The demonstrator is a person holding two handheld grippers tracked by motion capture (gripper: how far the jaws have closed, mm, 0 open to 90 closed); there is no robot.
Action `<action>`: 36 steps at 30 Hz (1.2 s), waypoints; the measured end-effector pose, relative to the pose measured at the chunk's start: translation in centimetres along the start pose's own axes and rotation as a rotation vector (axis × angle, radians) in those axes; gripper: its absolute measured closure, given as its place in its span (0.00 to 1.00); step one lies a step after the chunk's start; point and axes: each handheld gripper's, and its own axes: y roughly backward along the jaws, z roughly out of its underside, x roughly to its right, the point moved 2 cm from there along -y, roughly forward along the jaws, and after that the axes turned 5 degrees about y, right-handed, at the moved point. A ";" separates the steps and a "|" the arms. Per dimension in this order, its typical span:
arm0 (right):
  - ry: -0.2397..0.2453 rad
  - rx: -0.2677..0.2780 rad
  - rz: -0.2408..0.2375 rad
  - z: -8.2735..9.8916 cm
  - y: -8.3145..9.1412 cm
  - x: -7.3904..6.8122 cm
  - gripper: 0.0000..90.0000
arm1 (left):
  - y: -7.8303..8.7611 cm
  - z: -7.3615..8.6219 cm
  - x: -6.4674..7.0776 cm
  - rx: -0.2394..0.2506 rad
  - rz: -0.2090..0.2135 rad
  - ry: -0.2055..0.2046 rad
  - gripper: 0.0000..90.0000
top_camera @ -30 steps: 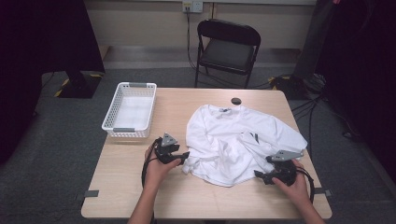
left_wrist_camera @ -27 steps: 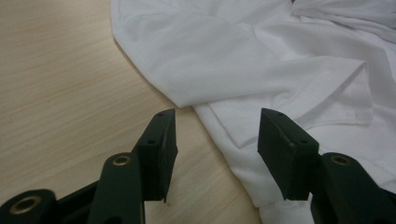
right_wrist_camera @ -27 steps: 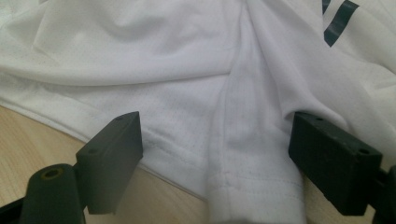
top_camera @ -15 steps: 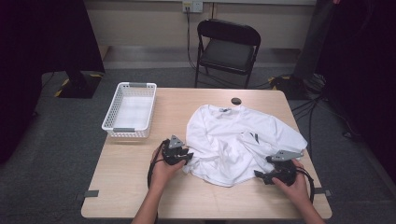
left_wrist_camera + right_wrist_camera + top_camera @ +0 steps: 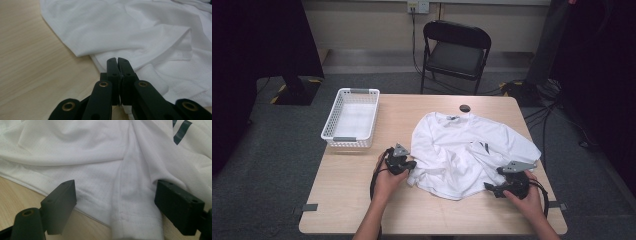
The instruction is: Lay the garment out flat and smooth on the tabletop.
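Note:
A white long-sleeved shirt (image 5: 462,150) lies rumpled on the right half of the wooden table (image 5: 357,195). My left gripper (image 5: 411,165) sits at the shirt's lower left corner. In the left gripper view its jaws have just been closing and now stand together, left gripper (image 5: 117,60) pinching a fold of the shirt (image 5: 130,30) at its edge. My right gripper (image 5: 489,189) rests at the shirt's lower right hem. In the right gripper view the right gripper (image 5: 115,187) is wide open, with the hem of the shirt (image 5: 100,152) lying loose between its jaws.
A white wire basket (image 5: 349,91) stands at the table's left back. A small black round object (image 5: 465,108) lies near the back edge by the shirt's collar. A black folding chair (image 5: 457,50) stands behind the table. Cables trail on the floor at the right.
My left gripper has slid right to the shirt's corner and its jaws have come together on the fabric. The right gripper has stayed where it was.

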 end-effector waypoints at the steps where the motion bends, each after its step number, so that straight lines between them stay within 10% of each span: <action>1: 0.000 0.000 0.000 0.0 0.0 0.0 0.18 | 0.2 -0.1 -0.1 0.007 -0.003 0.008 0.99; 36: 0.001 0.000 -0.002 0.0 0.0 0.0 0.18 | 4.2 2.3 -7.2 -0.010 -0.193 0.066 0.99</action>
